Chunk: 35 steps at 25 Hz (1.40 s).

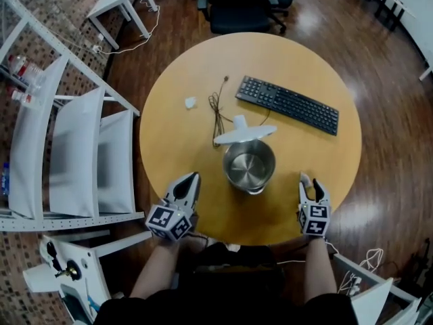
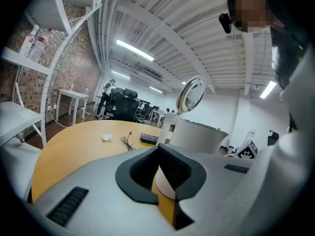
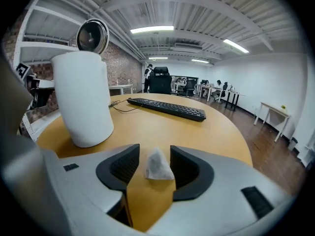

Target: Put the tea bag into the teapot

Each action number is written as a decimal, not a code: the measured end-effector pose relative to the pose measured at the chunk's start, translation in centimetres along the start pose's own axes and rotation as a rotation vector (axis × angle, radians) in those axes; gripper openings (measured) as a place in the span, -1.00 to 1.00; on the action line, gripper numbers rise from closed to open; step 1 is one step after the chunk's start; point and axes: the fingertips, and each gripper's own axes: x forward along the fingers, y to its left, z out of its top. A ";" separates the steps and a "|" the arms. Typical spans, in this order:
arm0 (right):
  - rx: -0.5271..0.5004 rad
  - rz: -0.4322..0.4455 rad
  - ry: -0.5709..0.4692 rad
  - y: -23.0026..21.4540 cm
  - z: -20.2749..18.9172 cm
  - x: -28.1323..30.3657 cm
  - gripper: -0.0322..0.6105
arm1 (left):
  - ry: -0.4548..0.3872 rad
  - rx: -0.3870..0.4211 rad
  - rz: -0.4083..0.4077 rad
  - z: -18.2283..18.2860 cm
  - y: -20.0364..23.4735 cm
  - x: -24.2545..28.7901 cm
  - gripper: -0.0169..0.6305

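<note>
Straddling the tea bag (image 3: 158, 167), which lies on the table (image 3: 197, 132) near the teapot (image 3: 81, 97), the right gripper (image 3: 153, 154) has its jaws wide apart, pressing nothing; the left gripper (image 2: 158, 149) is closed, empty. Risk: pinching only a limp corner could drop the bag short of the pot.

A person wears a dark top (image 1: 226, 303). The left tongs (image 1: 191, 179) and the right tongs (image 1: 311, 181) have smooth, pale grey moulded shells that taper toward the tips. Each carries a white cube printed with black square markers, the left cube (image 1: 168, 222) and the right cube (image 1: 314, 219). Up close, the inner pads (image 3: 121, 168) are black and finely ridged, with rounded outlines. Short black ribbed strips (image 3: 256, 200) are set into the grey shells.
</note>
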 end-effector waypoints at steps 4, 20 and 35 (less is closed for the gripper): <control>-0.024 0.011 0.059 -0.4 -0.9 2.1 -0.20 | 0.012 0.000 0.016 -0.3 -0.1 0.4 -0.97; -0.003 0.006 0.087 -0.5 -1.1 2.8 -0.56 | 0.002 -0.051 0.050 -0.8 0.4 -1.4 -0.97; 0.146 -0.046 -0.295 -3.0 12.1 -4.1 -0.57 | -0.204 0.057 0.030 7.8 1.4 -2.4 -0.96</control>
